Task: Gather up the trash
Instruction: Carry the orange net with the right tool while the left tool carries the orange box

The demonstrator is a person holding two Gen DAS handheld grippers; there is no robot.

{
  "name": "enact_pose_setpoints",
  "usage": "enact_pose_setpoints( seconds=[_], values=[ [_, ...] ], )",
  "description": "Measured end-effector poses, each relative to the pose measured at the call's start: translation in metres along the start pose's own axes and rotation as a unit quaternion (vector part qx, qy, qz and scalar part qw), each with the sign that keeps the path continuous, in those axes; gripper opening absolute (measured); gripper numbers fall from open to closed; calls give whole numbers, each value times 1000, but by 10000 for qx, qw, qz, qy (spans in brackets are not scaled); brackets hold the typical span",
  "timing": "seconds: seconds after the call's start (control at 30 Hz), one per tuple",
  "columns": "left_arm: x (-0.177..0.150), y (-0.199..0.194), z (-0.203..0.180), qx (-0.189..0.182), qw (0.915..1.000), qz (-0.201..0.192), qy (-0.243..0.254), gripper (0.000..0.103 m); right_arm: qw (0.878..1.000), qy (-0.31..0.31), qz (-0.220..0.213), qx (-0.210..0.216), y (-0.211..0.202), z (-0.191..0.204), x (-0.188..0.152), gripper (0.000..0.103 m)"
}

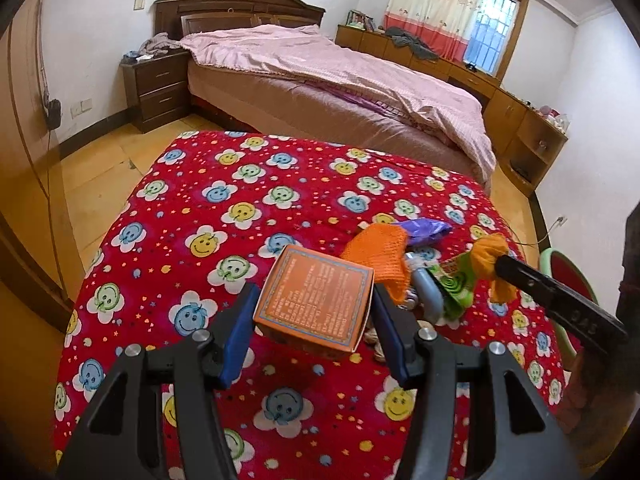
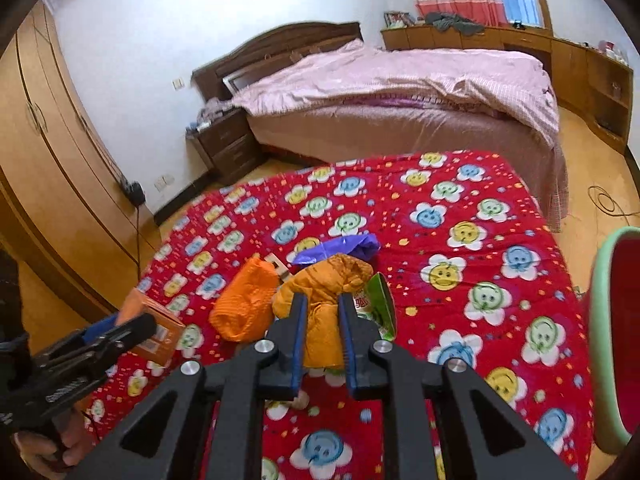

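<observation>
My left gripper [image 1: 316,300] is shut on an orange cardboard box [image 1: 316,300], held a little above the red smiley-flower cloth [image 1: 224,208]. My right gripper [image 2: 323,304] is shut on a crumpled orange-yellow wrapper [image 2: 326,286], lifted above the cloth; it shows in the left wrist view [image 1: 494,258] too. Other trash lies on the cloth: an orange mesh bag [image 2: 246,300], a purple plastic bag [image 2: 340,248], a green snack packet [image 2: 382,304] and a grey tube [image 1: 428,292]. The box also shows at the left of the right wrist view [image 2: 154,328].
A green-rimmed red bin [image 2: 616,328] stands by the table's right edge. A bed with a pink quilt [image 1: 340,76] lies behind, with a dark nightstand [image 1: 158,90], wooden cabinets [image 1: 516,120] along the far wall and a wardrobe [image 2: 44,152] at left.
</observation>
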State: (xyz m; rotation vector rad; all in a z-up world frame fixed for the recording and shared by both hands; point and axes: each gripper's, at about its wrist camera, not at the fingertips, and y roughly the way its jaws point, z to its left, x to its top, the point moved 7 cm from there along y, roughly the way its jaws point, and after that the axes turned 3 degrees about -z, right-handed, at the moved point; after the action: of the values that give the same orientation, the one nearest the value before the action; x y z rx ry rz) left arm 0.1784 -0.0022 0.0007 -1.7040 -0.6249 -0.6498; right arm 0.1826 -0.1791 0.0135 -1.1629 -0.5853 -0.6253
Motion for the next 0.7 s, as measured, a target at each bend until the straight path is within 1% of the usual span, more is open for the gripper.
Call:
enact_pose_setpoints(
  seconds=[0.2,0.33,0.47,0.53,0.7],
  values=[
    [0,-22,-22,-137,9997,-87,169,57,9995,194,-251,-55,-41,-6,-2,18],
    [1,-36,-41,-270,9990,-127,333,57,9985,317,-414,-187,-73,-14,-6,18],
    [1,-52,-65,-507,9972,-168,525,57,9967,406,-586,-377,-105,-26,-6,18],
    [1,-58,-76,-564,9962,-221,627,57,9955,451,-695,-452,-120,-32,-6,18],
    [-5,-65,-105,-778,9929,-236,863,57,9917,596,-913,-689,-156,-54,-8,18]
  ],
)
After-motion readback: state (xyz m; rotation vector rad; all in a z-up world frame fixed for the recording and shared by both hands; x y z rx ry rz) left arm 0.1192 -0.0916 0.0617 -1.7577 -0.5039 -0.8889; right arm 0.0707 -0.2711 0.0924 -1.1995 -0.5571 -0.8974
